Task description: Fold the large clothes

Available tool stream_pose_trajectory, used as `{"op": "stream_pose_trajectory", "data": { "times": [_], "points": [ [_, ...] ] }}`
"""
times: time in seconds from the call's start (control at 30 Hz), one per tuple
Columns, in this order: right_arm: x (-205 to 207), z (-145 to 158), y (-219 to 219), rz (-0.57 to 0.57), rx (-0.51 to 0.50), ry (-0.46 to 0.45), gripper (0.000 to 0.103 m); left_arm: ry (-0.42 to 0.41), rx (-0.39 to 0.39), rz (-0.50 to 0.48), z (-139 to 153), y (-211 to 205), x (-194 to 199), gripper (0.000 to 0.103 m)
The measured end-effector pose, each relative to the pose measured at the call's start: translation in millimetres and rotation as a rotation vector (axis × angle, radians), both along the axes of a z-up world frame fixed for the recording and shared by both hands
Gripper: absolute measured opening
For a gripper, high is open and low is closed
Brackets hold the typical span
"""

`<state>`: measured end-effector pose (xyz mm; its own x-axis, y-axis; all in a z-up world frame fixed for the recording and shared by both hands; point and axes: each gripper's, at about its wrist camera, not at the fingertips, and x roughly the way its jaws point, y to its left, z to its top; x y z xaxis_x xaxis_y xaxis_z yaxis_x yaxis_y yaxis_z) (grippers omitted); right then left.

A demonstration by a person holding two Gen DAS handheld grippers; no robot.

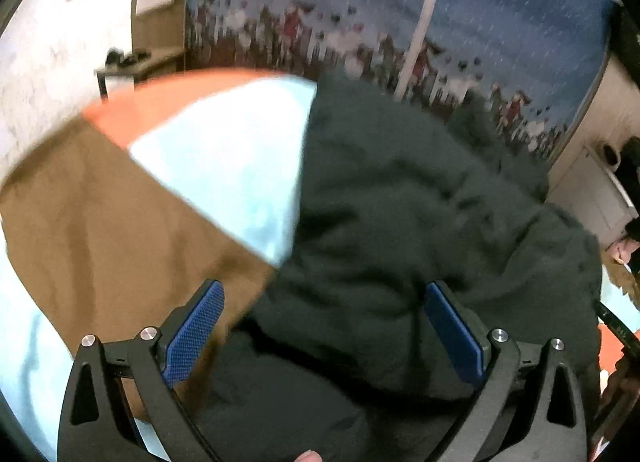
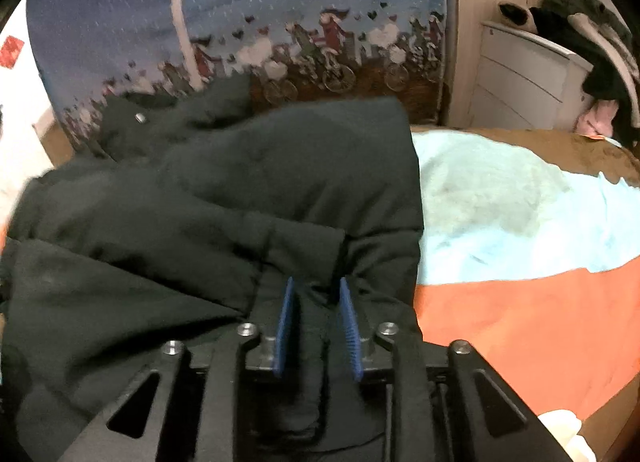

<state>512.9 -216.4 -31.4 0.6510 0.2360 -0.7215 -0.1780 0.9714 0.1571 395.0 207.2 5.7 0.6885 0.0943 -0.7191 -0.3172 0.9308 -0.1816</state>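
Note:
A large dark green padded jacket lies bunched on a bed; it also shows in the right wrist view. My left gripper is open, its blue pads wide apart just above the jacket's near edge, with nothing between them. My right gripper is shut on a fold of the jacket's near edge, with dark cloth pinched between its blue pads. The jacket's far part is heaped toward the curtain.
The bed carries a blanket in brown, light blue and orange patches. A blue patterned curtain hangs behind. A white drawer unit with clothes on top stands at the right. A small table stands far left.

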Motion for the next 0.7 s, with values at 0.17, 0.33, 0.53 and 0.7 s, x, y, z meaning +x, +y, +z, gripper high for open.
{"op": "stream_pose_trajectory", "data": {
  "times": [0.17,0.33,0.53,0.7],
  "points": [
    [23.5,49.2,19.5,0.083,-0.018,-0.108,0.072,-0.085,0.076,-0.043,50.1,-5.5,27.2,0.099],
    [81.4,69.2,60.0,0.116,0.086,-0.076,0.074,-0.11,0.066,-0.101,72.6,-29.2,101.9,0.099],
    [145.4,71.0,95.5,0.033,0.199,0.012,0.074,-0.083,0.022,-0.124,65.8,-47.3,198.4,0.099],
    [180.4,62.2,101.8,-0.003,0.24,0.033,0.074,-0.084,-0.039,-0.178,52.2,-57.0,239.5,0.099]
  ]
}}
